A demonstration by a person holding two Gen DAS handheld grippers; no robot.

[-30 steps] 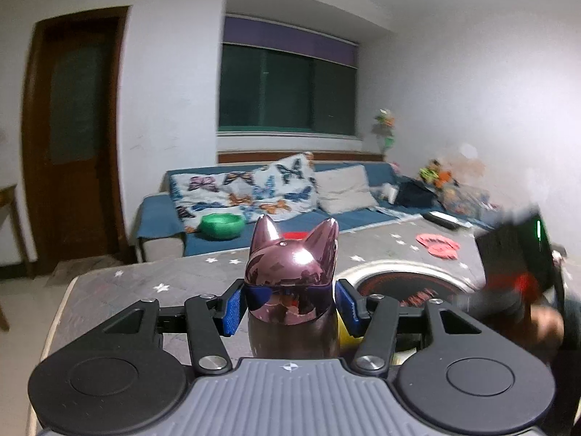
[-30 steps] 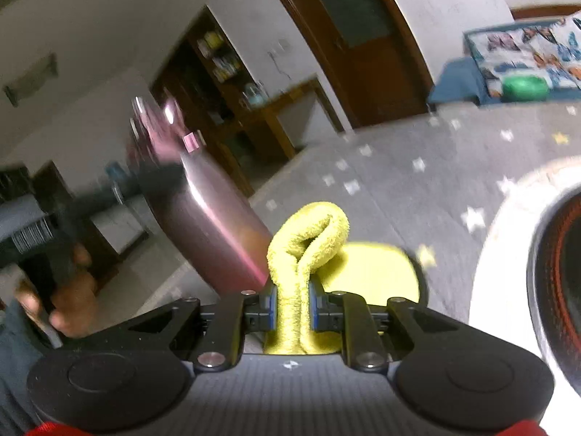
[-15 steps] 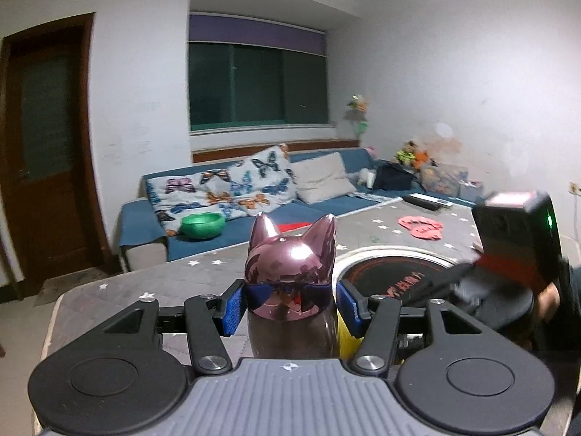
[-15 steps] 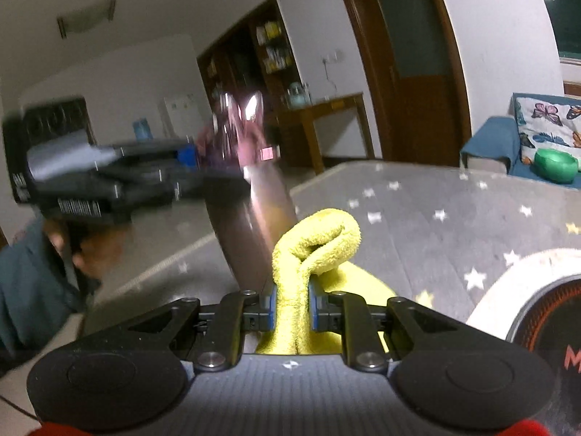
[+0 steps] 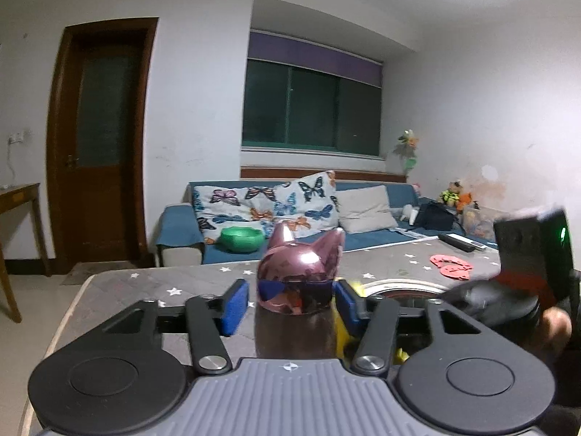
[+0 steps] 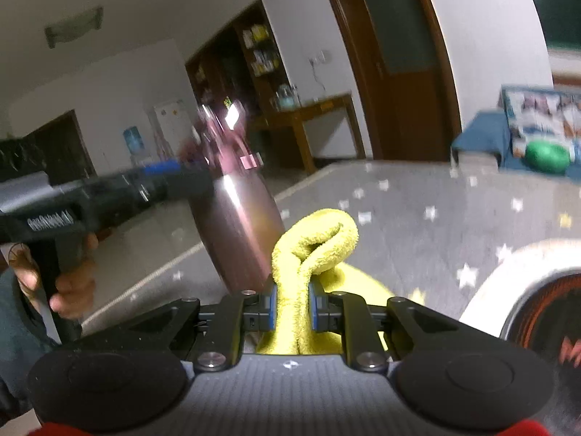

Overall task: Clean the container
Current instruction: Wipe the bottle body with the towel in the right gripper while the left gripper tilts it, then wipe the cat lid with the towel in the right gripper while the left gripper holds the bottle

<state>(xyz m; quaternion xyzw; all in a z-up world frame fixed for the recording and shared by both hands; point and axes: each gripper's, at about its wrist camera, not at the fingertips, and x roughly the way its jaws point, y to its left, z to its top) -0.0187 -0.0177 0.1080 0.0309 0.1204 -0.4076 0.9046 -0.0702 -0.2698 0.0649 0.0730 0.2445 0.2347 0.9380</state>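
Partly blurred, left tongs (image 5: 290, 303) clamping pink bottle (image 5: 299, 272), right tongs (image 6: 293, 309) pinching yellow cloth (image 6: 312, 250).

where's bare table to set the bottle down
Bare starred tablecloth lies left of the bottle, out to the table's left edge, and in the strip beyond it toward the sofa. The right side is crowded: round mat, red pieces, remote.

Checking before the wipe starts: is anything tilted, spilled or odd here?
Nothing spilled. The pink metal bottle with cat-ear lid leans in the left gripper, off the table; the folded yellow cloth sits clamped beside it.
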